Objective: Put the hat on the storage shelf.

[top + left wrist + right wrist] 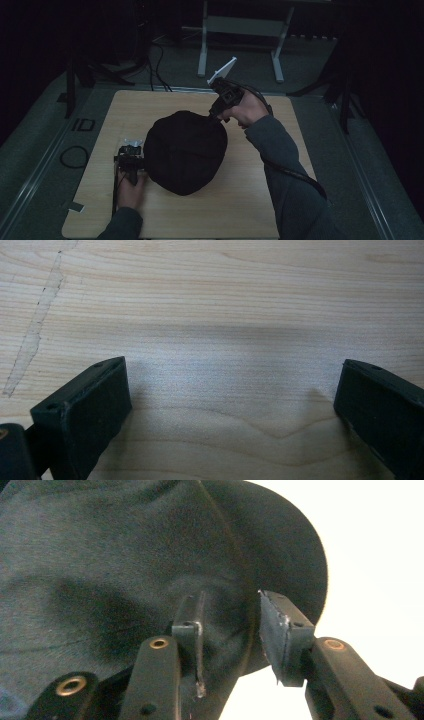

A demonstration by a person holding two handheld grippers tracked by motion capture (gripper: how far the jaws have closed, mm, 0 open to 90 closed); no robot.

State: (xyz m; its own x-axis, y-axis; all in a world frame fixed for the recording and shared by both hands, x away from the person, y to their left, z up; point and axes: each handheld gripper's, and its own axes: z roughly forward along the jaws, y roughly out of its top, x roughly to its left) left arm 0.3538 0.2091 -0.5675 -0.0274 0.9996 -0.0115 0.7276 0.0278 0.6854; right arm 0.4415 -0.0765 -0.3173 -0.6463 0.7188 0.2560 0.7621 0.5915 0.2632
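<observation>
A black, rounded cloth bundle (185,150) lies in the middle of the wooden table (250,210). My right gripper (215,116) is at its far right edge, held from above by a hand. In the right gripper view the cloth (125,555) runs between the jaws of my right gripper (230,630). They stand apart with a gap at the right pad, so the grip is open. My left gripper (142,162) sits low at the bundle's left edge. Seen from its own camera, my left gripper (232,405) is wide open over bare wood (225,300).
A pale scuff (35,335) marks the wood near the left gripper. A scrap of tape (75,206) lies at the table's near left corner. A cable loop (74,156) is on the floor at the left, and a white frame (240,25) stands beyond the table.
</observation>
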